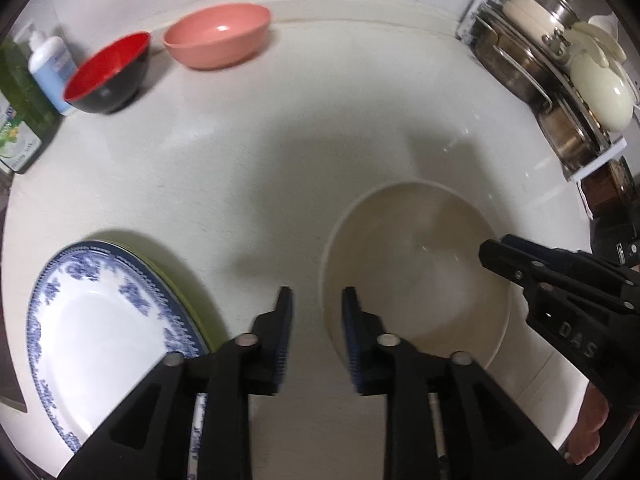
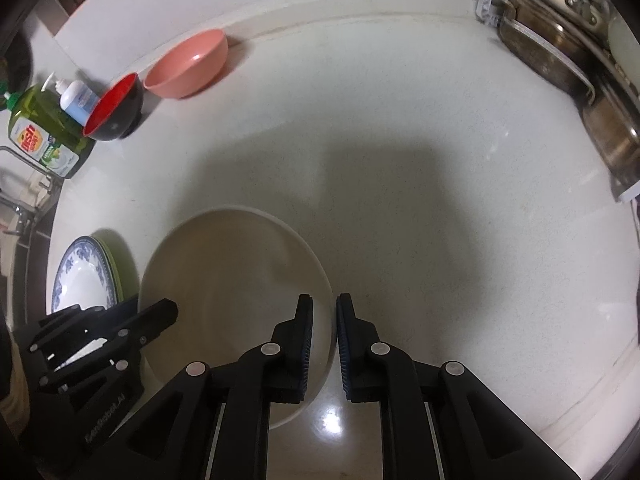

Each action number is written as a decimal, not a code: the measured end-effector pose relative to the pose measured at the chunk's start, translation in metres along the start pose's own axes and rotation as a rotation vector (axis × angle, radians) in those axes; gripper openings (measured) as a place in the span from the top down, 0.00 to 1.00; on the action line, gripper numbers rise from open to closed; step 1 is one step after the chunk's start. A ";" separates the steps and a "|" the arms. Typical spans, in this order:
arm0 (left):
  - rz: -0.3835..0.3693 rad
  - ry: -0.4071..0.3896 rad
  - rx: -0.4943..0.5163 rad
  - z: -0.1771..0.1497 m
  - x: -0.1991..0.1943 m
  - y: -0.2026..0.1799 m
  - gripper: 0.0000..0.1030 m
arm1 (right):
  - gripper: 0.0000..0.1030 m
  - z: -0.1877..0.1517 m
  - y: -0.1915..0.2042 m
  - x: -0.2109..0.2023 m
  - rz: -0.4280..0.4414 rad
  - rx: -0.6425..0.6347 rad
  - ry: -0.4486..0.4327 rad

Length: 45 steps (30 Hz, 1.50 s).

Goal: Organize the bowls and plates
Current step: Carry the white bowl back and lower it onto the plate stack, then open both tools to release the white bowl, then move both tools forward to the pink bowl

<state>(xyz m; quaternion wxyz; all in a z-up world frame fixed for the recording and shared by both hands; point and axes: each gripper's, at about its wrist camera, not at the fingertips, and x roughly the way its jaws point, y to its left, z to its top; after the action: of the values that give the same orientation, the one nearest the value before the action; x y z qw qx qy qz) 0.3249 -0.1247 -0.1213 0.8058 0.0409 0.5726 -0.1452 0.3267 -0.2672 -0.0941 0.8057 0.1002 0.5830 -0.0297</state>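
My left tool point(image 1: 316, 300) stands apart over the cream bowl's point(image 1: 416, 264) rim, gripping nothing; my right tool point(image 2: 324, 308) narrowly straddles its opposite rim; blue plate point(image 1: 100, 320) beside; pink bowl point(image 1: 218, 36), red bowl point(image 1: 108, 76) far across the desk point(image 1: 280, 152).

Glossy cream bowl point(image 2: 236, 276) on smooth, shiny pale counter point(image 2: 400, 160); steel pots point(image 1: 516, 64).

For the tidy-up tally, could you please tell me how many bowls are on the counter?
3: a pink bowl by the back wall, a red-and-black bowl beside the soap bottles, and a large cream bowl nearest both grippers.
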 end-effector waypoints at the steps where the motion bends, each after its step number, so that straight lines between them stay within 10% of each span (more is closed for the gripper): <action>1: 0.008 -0.025 0.000 0.000 -0.005 0.002 0.64 | 0.76 0.000 0.001 -0.004 -0.007 -0.008 -0.015; 3: 0.037 -0.076 0.012 0.002 -0.017 0.005 0.55 | 0.64 0.001 0.003 -0.017 -0.021 -0.012 -0.072; 18: 0.088 -0.237 -0.021 0.065 -0.076 0.067 0.46 | 0.64 0.071 0.058 -0.057 0.043 -0.081 -0.239; 45: 0.086 -0.176 0.086 0.225 -0.042 0.149 0.46 | 0.64 0.215 0.118 0.009 0.131 0.008 -0.170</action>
<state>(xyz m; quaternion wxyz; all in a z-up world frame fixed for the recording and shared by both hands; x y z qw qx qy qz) 0.5586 -0.0271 -0.0204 0.8560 0.0869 0.4906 -0.1377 0.5492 -0.1933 -0.0231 0.8521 0.1386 0.5046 0.0122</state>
